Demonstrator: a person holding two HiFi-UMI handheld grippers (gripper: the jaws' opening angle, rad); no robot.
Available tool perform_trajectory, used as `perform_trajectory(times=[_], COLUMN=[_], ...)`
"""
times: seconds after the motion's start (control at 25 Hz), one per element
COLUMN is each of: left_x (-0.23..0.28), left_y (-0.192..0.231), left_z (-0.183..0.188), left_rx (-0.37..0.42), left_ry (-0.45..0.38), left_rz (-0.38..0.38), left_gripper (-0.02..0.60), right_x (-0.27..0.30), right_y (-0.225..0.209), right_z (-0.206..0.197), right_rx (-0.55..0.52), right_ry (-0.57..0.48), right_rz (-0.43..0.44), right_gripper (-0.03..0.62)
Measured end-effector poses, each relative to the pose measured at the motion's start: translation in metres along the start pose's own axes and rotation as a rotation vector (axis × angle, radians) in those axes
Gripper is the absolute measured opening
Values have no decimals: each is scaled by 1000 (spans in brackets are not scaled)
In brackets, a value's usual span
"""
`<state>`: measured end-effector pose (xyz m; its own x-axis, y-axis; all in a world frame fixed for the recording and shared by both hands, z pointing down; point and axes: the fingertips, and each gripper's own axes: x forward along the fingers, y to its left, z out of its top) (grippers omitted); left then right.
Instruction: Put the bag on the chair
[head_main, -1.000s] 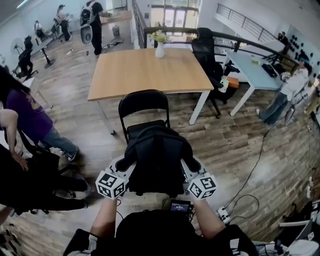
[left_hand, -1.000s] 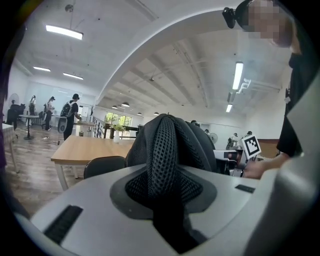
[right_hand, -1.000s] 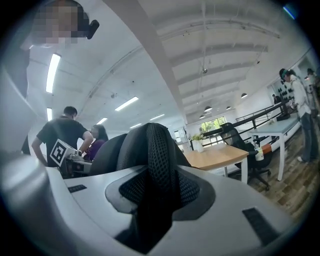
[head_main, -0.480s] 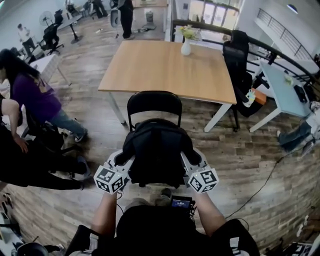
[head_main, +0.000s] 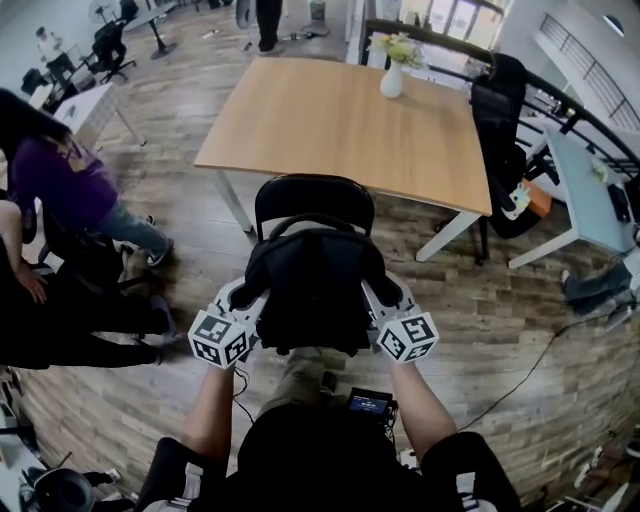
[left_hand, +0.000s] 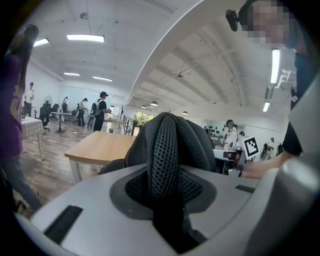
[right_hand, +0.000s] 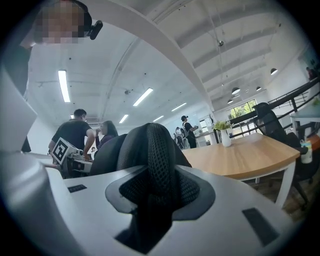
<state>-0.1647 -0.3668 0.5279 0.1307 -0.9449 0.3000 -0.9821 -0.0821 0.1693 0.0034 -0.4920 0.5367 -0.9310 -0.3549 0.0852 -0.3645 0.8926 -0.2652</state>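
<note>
A big black bag (head_main: 315, 300) hangs between two grippers, right in front of the person who holds them. The left gripper (head_main: 243, 303) is squeezed tight on a black net strap (left_hand: 164, 150) on the bag's left side. In the left gripper view the strap sits pinched in the middle of the grey jaws, and the round top of the bag pokes up behind it. The right gripper (head_main: 385, 300) is squeezed tight on the other net strap (right_hand: 159, 160) on the bag's right side. The right gripper view shows it pinched the same way. The bag stands up straight, with its top handle up by the back of a black chair (head_main: 313, 198). The bag covers the seat of the chair, so I cannot tell if the bag sits on the seat or hangs just over it. The chair stands on the wood floor (head_main: 480, 300), at the near edge of a big wooden table (head_main: 330, 120). A white vase (head_main: 392, 80) with flowers stands near the far edge of the table, toward its right corner. A person in a purple top (head_main: 60, 185) is off to the left, well apart from the chair.
</note>
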Motion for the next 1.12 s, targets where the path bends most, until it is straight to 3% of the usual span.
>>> perform_trajectory(times=[0.64,0.88,1.12], left_x=[135,178,215], left_y=[125,156,188], left_z=[-76,-106,-116], left_rx=[-142,-201,-211], left_ry=[118,153,178], left_rz=[-65,-71,-53], left_gripper=[109,110,112], right_x=[136,174,208], right_y=[-94,-129,-158], right_z=[-96,-131,-146], right_rx=[123,164,148], right_ry=[164,223,259], right_rz=[0,-32,-87], right_gripper=[133,133,138])
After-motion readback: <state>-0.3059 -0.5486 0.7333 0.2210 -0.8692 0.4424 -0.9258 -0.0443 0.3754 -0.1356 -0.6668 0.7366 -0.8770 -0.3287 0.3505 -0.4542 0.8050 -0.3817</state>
